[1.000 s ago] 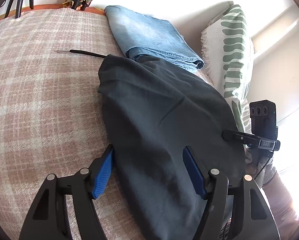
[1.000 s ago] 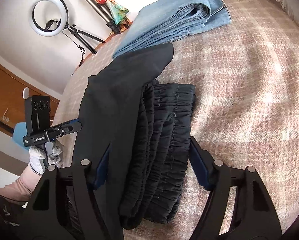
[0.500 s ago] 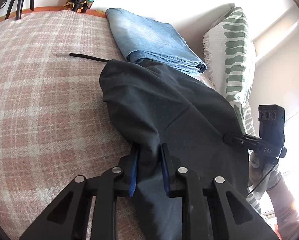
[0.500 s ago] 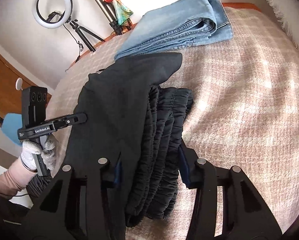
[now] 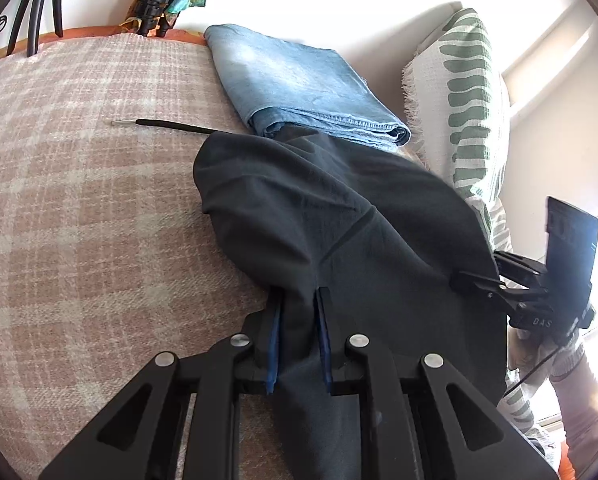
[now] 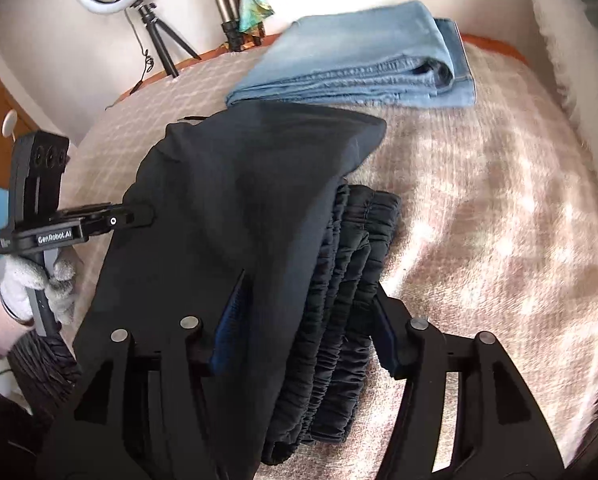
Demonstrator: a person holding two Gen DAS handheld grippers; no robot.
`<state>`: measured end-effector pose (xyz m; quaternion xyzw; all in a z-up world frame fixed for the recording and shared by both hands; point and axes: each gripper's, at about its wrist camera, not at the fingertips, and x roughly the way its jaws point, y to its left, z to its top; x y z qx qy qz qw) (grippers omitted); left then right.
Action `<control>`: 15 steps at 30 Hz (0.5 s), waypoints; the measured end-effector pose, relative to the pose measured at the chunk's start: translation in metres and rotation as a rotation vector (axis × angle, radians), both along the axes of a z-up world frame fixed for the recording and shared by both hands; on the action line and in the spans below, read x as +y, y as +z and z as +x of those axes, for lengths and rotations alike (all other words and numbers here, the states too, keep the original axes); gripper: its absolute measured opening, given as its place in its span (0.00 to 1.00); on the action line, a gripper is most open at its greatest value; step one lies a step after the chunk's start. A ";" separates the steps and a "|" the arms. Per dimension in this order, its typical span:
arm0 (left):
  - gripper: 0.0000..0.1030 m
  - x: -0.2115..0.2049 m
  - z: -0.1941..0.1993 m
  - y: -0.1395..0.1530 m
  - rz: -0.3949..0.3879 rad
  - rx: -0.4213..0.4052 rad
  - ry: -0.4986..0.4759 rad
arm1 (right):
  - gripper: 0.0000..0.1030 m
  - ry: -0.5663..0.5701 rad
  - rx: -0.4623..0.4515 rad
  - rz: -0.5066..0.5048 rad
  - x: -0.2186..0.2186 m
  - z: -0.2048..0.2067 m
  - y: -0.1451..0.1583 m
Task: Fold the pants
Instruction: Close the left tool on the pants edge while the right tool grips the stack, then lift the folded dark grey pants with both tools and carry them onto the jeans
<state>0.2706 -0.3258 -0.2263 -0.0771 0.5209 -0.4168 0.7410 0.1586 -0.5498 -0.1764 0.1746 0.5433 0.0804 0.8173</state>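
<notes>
Both jaws straddle the black pants (image 5: pixel 339 240): left closing onto an edge fold, right opening around the waistband.

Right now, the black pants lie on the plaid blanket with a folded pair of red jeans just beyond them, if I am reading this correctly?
Not quite: the folded jeans are light blue denim, not red, as the left wrist view shows. The rest holds: the black pants lie on the plaid blanket, with the jeans just beyond them.
</notes>
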 end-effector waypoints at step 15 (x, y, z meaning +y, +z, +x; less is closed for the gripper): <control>0.03 0.005 -0.008 0.018 -0.028 -0.061 -0.001 | 0.25 -0.029 -0.157 -0.038 0.026 -0.017 0.057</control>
